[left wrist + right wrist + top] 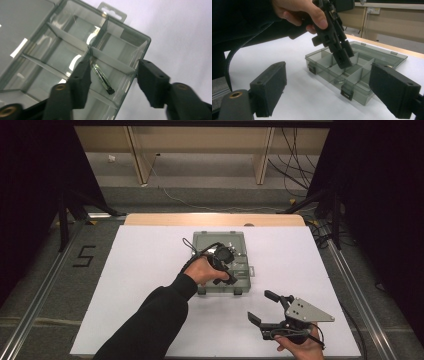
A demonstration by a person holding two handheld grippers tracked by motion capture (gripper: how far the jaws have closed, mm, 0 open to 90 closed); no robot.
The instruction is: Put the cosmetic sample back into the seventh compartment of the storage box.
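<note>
L hand-held gripper (226, 270) hangs over clear compartment box (239, 241) on white tabletop (145, 270), jaws apart & gripping nothing; small dark-tipped clip (102, 79) lies loose in a compartment beneath. R hand-held gripper (263, 306) waits nearby, released.

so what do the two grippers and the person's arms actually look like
Both are black handheld tools with two blocky, flat-faced jaws. The left gripper trails a thin black cable looping behind the hand, and its jaw arms show brass-coloured pivot screws in its own view. The right gripper carries a grey three-cornered plate dotted with small holes. The left arm wears a long black sleeve; the right hand shows no sleeve.
</note>
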